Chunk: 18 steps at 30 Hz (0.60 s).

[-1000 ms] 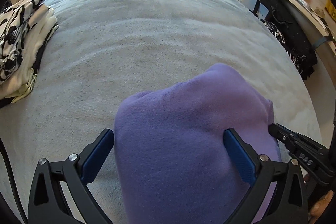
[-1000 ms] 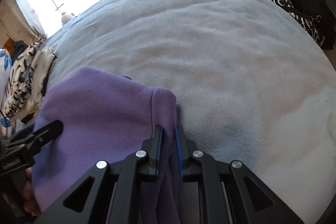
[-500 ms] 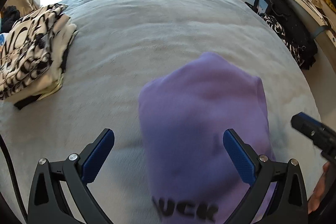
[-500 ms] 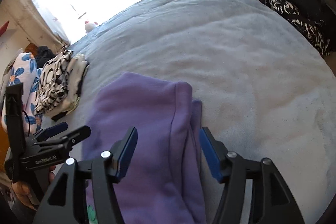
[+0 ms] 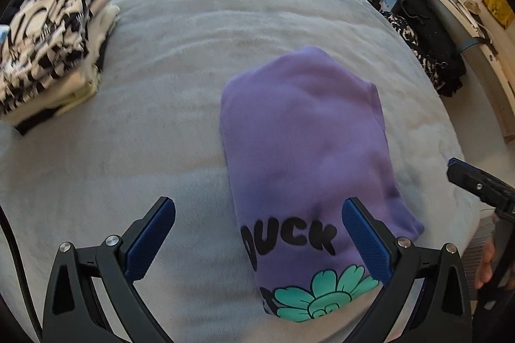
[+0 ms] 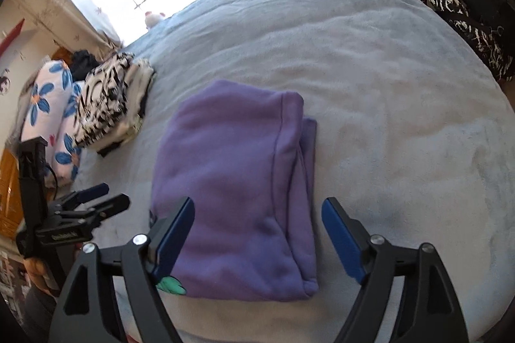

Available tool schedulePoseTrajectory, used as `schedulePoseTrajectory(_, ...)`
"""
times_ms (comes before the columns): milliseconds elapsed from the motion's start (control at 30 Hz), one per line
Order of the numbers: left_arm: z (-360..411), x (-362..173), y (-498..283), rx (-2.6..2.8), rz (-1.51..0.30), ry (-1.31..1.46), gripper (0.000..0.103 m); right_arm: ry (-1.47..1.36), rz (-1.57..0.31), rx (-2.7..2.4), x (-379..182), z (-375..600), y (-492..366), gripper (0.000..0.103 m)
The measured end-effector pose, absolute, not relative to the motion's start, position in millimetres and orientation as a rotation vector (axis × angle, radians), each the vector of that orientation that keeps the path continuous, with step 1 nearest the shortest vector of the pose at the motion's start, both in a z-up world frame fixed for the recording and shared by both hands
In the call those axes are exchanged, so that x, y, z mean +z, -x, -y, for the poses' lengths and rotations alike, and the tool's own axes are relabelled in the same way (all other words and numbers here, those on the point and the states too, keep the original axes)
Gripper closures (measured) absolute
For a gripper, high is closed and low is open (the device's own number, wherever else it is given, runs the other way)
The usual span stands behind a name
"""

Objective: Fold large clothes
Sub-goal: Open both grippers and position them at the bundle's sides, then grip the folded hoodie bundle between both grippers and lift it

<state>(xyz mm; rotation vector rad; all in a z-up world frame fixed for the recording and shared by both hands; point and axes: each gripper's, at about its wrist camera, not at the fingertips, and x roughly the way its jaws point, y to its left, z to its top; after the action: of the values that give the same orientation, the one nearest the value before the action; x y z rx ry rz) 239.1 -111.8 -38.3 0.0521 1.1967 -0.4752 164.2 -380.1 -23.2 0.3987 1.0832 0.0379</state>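
Both claws have lifted away from the purple sweatshirt (image 6: 235, 182), which now lies folded flat near the front of the grey bed (image 6: 370, 60), beside the pile of folded clothes (image 5: 48, 53). Right claw (image 6: 257, 243), which pinched its edge before, is opening, nothing between; left claw (image 5: 257, 243) gapes empty, so this fold looks finished

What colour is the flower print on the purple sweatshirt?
Teal green with black outlines, clearest in the left wrist view.

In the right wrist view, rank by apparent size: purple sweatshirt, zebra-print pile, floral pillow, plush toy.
1. Purple sweatshirt, though it lies nearest the camera.
2. Zebra-print pile and floral pillow: look alike, and the pillow is partly hidden, so unranked.
3. Plush toy, smallest and farthest.
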Motion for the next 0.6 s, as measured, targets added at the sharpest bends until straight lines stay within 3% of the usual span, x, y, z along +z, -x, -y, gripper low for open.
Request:
schedulePoseTrajectory(133,108.4,-62.0,-241.0,-0.526,-1.269,0.013,0.001,-0.431,-1.106,0.066,-40.6,385.7,-165.0,0.019)
schedulePoseTrajectory(233,109.2,-78.3,-239.9,-0.541,-1.292,0.024,0.001,-0.468,-1.115,0.083,-55.7,392.4,-166.5,0.006)
schedulePoseTrajectory(600,100.2,-113.0,-245.1,-0.611,-1.33,0.174,0.001,-0.602,-1.224,0.229,-117.0,400.2,-177.0,0.005)
